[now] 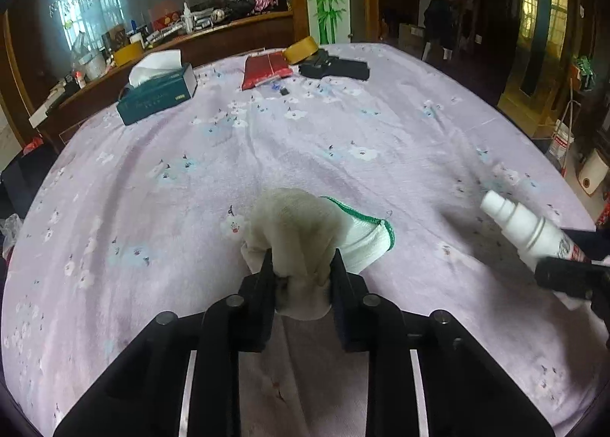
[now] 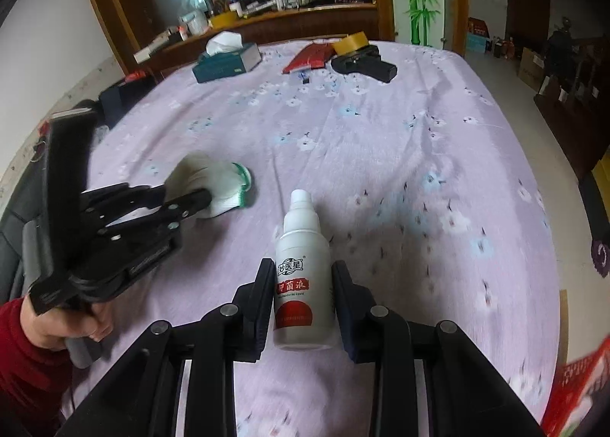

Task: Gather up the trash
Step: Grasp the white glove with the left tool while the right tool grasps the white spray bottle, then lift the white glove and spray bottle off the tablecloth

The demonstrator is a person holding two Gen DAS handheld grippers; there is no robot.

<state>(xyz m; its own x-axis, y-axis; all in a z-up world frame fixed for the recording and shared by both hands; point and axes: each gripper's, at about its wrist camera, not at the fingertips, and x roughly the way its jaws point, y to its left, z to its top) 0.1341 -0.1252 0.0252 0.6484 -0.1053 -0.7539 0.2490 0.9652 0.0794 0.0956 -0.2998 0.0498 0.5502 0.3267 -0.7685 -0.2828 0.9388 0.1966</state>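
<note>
The left tool [image 1: 303, 265] pinches a bunched white glove [image 1: 305, 231] over the lilac-clothed table [image 1: 343, 140], and the right tool [image 2: 303, 277] grips a white spray bottle [image 2: 303, 284] just beside it. Beyond lie a tissue box [image 1: 158, 96], red packet [image 1: 267, 69], tape roll [image 1: 301, 49] and black device [image 1: 335, 67]; only the right view shows a red-sleeved hand [image 2: 76, 322].

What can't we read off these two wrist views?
- Glove, left wrist view: gripped end hidden between the left gripper fingers.
- Spray bottle, left wrist view: base hidden behind the right gripper.
- Small dark bits near the red packet: too small to identify.
</note>
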